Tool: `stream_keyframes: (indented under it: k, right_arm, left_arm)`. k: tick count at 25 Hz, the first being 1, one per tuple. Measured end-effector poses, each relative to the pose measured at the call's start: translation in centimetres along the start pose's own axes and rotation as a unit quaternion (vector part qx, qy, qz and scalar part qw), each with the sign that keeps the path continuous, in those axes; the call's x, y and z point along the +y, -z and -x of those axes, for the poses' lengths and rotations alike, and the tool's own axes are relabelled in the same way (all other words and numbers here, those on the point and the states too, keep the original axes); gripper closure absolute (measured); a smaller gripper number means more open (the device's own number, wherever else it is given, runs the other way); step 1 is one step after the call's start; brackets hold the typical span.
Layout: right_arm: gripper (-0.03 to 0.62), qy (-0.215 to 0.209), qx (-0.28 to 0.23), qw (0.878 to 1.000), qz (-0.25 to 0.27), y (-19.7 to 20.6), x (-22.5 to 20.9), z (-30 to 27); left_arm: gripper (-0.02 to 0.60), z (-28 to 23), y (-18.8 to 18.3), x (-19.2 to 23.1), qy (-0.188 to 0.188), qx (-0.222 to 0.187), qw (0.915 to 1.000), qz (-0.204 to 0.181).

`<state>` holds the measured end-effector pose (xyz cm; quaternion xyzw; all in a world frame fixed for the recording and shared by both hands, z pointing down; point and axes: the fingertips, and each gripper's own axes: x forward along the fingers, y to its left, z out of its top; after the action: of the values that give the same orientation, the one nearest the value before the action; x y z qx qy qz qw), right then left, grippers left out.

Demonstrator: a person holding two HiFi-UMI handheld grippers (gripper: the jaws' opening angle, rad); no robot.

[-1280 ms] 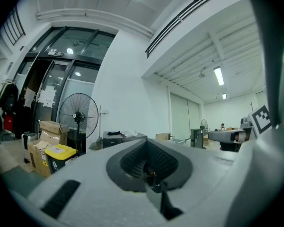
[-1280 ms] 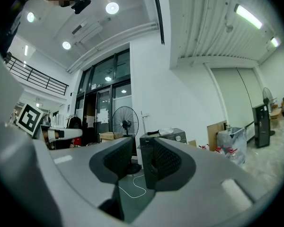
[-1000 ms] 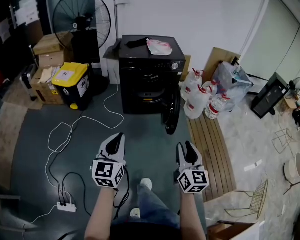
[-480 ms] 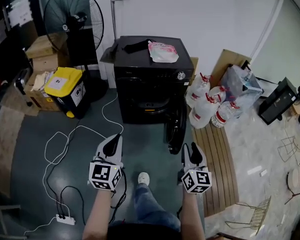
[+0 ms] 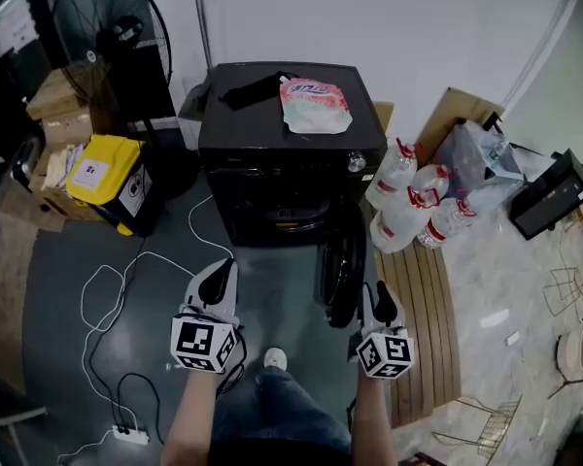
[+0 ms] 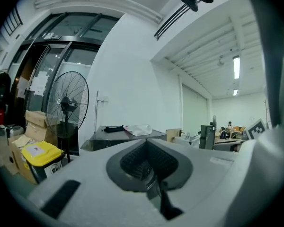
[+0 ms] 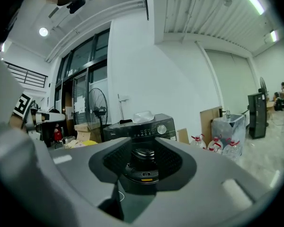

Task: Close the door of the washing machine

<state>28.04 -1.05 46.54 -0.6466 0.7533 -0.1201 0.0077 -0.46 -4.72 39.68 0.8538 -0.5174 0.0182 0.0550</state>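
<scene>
Done: nothing | door (image 5: pixel 341 265) of washing machine (image 5: pixel 290 168) open, untouched, just ahead of right tongs (image 5: pixel 382 299) | right jaws just opening, empty | left tongs (image 5: pixel 222 278) together | left: swing door shut

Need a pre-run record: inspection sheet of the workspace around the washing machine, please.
Surface: grey floor.
Job's things: washing machine, door open, swung out at the head view's right.
Clutter: pouch and dark cloth on the machine; water bottles; yellow bin; boxes.
Grippers: left tongs shut, empty; right tongs open, just been opening, nothing between.
Cables: white cable loops to a power strip.
Surroundings: fan, white wall, wooden slats.
</scene>
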Motion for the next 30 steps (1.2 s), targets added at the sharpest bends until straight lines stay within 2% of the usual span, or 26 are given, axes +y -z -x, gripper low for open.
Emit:
stream_keyframes:
  k: [6,14,23,30]
  right_arm:
    - [0.453,0.020,0.035,0.999,-0.015,2.8,-1.6,-1.3]
    - [0.453,0.050,0.071,0.996,-0.031,7.6,-3.3,-2.0]
    - [0.453,0.070,0.133,0.988,-0.034,18.2,-6.5,-1.6]
    - [0.453,0.076,0.191,0.978,-0.022,25.6,-8.8,-1.6]
  left_arm:
    - [0.575,-3.2,1.6,0.5,0.019,0.027,0.9994,0.005]
    - [0.575,-8.0,5.5,-0.4,0.076,0.061,0.9953,0.004]
    - [0.575,-11.1,14.0,-4.3,0.143,0.100,0.9844,0.021]
    - [0.575,-11.5,18.1,-6.0,0.169,0.120,0.9778,0.030]
